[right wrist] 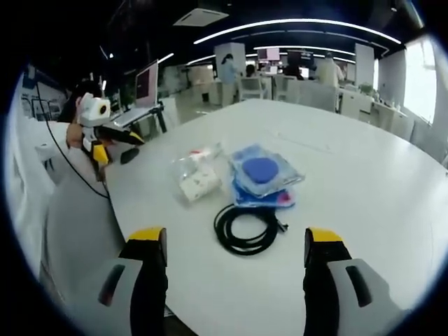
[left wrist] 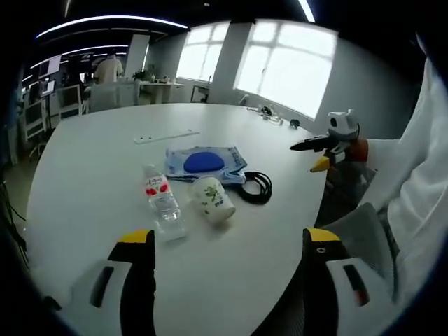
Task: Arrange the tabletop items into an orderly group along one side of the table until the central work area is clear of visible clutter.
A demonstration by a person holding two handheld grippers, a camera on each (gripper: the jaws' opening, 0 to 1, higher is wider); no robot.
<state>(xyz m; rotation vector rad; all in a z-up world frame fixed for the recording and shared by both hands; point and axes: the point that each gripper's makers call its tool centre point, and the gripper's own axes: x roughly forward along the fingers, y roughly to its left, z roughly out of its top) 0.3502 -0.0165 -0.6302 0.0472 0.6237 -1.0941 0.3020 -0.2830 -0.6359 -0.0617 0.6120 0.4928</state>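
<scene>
Both my grippers, left gripper [left wrist: 222, 260] and right gripper [right wrist: 233, 260], hang released and empty (nothing grasped), because the water bottle [left wrist: 164, 201], paper cup [left wrist: 213, 199], blue pouch [left wrist: 204, 162] and black cable [left wrist: 256, 187] already lie grouped near the table [left wrist: 105, 161] edge.

Clear bottle [left wrist: 163, 199], printed cup [left wrist: 213, 199] lying sideways; blue packets [left wrist: 205, 163], coiled black cable [left wrist: 256, 187] beside, seemingly touching.

On my white table [left wrist: 91, 182] lay a bottle [left wrist: 163, 201], cup [left wrist: 213, 199], blue packet [left wrist: 205, 162] and cable coil [left wrist: 256, 187], clustered near one edge.
</scene>
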